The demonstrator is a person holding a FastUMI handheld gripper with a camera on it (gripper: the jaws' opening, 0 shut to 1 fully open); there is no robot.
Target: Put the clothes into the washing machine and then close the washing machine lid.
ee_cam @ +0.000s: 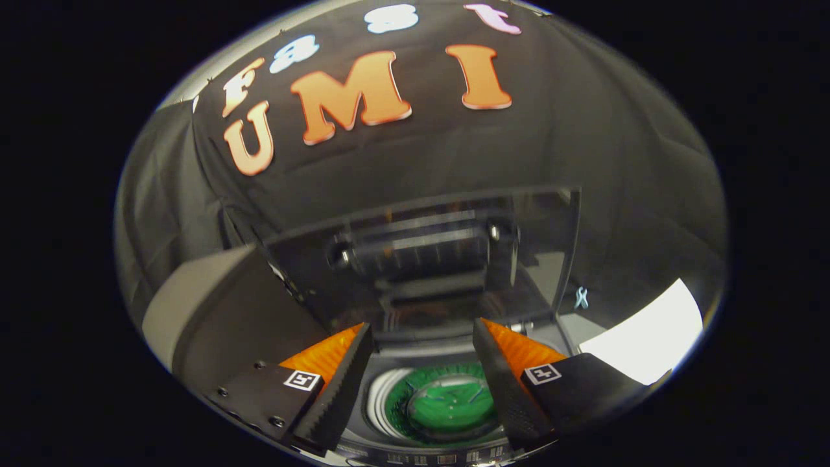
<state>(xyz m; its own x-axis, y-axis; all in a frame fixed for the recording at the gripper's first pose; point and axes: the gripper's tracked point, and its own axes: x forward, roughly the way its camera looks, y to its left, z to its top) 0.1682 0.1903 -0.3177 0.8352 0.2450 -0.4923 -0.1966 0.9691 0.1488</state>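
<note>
I look down into a top-loading washing machine (214,305) from just above its opening. Its dark glass lid (421,253) stands raised behind the opening, tilted back toward the black cloth wall. Below and between my fingers lies the round drum (447,405) with a green bottom and a clear centre plate. A pale rim rings the drum. My gripper (421,340) hangs open over the drum, with nothing between its fingers. No clothes are visible inside the drum from here.
The grey body of the machine rises at the left of my fingers. A white surface (648,337) lies beyond the right finger, beside the machine. A small pale blue mark (581,298) sits on the dark cloth near the lid's right edge.
</note>
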